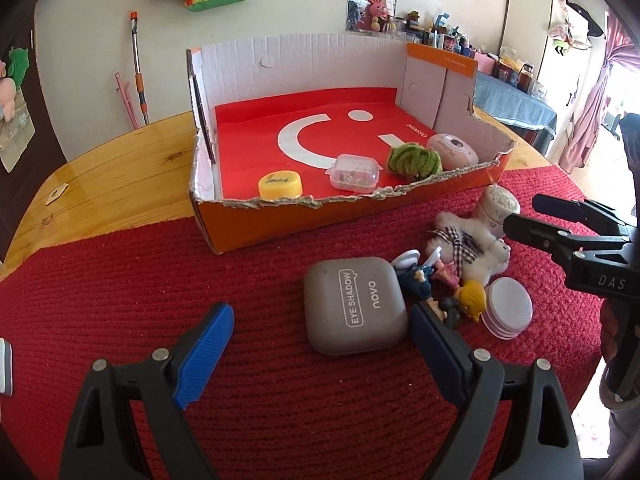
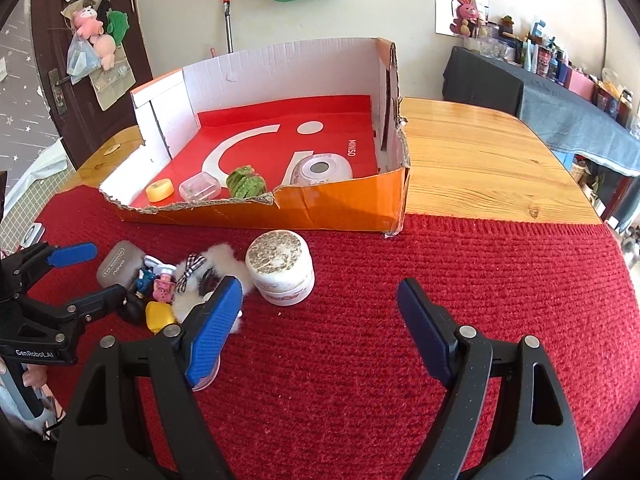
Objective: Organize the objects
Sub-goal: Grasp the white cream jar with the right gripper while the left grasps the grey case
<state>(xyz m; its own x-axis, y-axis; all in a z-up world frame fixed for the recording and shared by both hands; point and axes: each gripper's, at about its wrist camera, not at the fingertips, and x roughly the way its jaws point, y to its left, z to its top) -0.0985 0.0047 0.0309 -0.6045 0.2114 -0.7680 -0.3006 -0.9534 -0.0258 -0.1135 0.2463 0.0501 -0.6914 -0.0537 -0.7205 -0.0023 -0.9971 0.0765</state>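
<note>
Red knitted mat [image 1: 120, 300] fills the foreground under both tools, laid over a wooden table [image 1: 120, 160], and an orange cardboard box [image 1: 340, 216] with a torn front rim stands on it as the landmark for everything else. Left of the clutter in front of the box, the left gripper [image 1: 320, 320] hovers with its blue-padded jaws spread wide and nothing clamped; a grey eye shadow case [image 1: 352, 304] lies flat on the mat between the fingertips, with neither pad pressing on it. Just right of that case, still in front of the box, sits a small heap: a figurine in dark blue [image 1: 416, 276], a yellow-haired figurine [image 1: 470, 296], a white fluffy toy with a checked ribbon [image 1: 468, 244], and a stack of pale round discs [image 1: 508, 308]. Nearer the box's front wall, beside the fluffy toy, stands a white round jar [image 2: 280, 270] with a speckled lid. Right of the heap, the right gripper [image 2: 320, 300] also hangs wide open and empty, its left pad just in front of the fluffy toy, its right pad over bare mat. Inside the box, along the front wall on a red liner with a white smiley, lie from left to right a yellow round cap [image 1: 280, 184], a clear plastic case [image 1: 354, 172], a green crocheted piece [image 1: 414, 160] and a pink oval compact [image 1: 452, 150].
</note>
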